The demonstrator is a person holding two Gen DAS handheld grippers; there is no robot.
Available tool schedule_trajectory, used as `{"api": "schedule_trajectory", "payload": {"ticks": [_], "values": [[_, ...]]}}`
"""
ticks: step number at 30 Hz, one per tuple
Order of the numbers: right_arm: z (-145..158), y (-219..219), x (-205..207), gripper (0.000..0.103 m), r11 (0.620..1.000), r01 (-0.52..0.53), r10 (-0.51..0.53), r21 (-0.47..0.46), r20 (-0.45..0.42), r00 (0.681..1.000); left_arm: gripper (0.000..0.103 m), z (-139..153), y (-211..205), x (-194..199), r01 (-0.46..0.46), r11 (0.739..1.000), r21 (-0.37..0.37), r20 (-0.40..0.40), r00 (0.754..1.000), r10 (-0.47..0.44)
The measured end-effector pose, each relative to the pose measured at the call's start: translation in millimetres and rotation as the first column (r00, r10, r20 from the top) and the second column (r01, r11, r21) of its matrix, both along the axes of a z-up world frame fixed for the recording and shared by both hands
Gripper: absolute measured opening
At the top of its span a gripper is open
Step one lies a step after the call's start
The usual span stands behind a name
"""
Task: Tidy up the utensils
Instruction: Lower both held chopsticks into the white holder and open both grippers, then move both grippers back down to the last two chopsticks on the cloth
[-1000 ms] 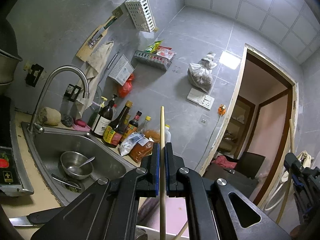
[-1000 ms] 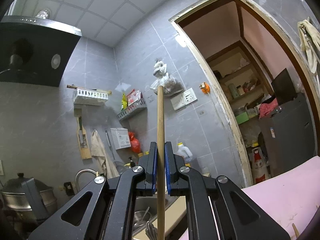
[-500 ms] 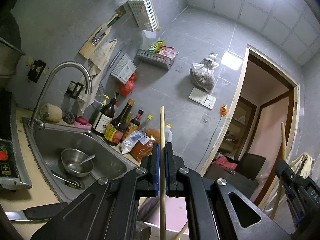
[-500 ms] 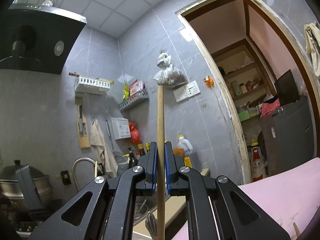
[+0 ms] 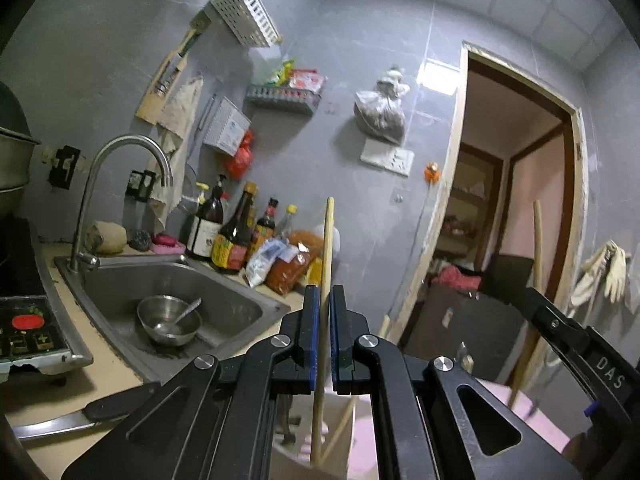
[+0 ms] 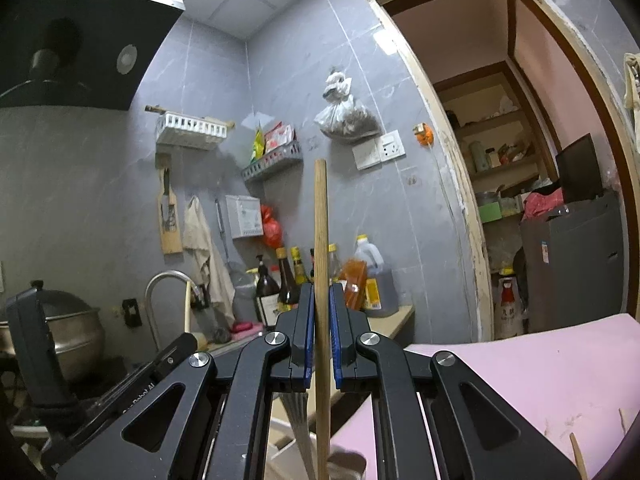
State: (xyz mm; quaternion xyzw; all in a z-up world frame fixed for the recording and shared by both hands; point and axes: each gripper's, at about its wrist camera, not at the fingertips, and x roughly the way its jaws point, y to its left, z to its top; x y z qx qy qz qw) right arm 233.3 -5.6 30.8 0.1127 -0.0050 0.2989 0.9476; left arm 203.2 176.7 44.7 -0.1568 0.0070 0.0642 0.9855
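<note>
My left gripper [image 5: 325, 300] is shut on a thin wooden chopstick [image 5: 327, 240] that stands upright. Its lower end reaches down into a white holder [image 5: 294, 466], where another stick leans. My right gripper [image 6: 320, 300] is shut on a thicker wooden chopstick [image 6: 320, 232], also upright, above a holder [image 6: 280, 438] with metal utensils [image 6: 299, 420] in it. Each gripper shows in the other's view: the right gripper [image 5: 534, 300] with its chopstick [image 5: 538, 240] at the right, the left gripper [image 6: 188, 340] with its chopstick [image 6: 187, 304] at the lower left.
A steel sink [image 5: 240, 308] holds a bowl with a spoon [image 5: 168, 320] under a curved tap [image 5: 120, 148]. Sauce bottles [image 5: 228, 240] line the wall. A knife [image 5: 80, 416] lies on the counter by an induction cooker [image 5: 24, 328]. A pink mat [image 6: 520, 368] lies to the right; a doorway [image 6: 520, 160] opens beyond.
The left gripper has rolled and sunk a little, and its chopstick's end now reaches into the white holder. The two grippers have come closer together. Both keep their chopsticks.
</note>
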Motion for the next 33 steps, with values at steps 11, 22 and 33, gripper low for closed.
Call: {"api": "schedule_trajectory", "payload": {"ticks": [11,22,33], "values": [[-9.2,-2.7,-7.8,0.007,0.996,-0.032,0.027,-0.078,-0.066,0.997,0.004,-5.7,-13.7,-2.8,0.103,0.994,0.022,-0.142,0.985,-0.099],[1.1,-24.1,-21.4,0.029,0.997,-0.048,0.045,-0.058,-0.049,0.998,0.029,11.5,-22.6,-20.2,0.127,0.992,-0.015,-0.129,0.983,-0.128],[20.5,-91.2,-50.0,0.087,0.999,0.003,-0.002,-0.053,0.025,1.000,0.062,39.6,-68.8,-38.8,0.211,0.976,0.046,-0.068,0.976,-0.207]]}}
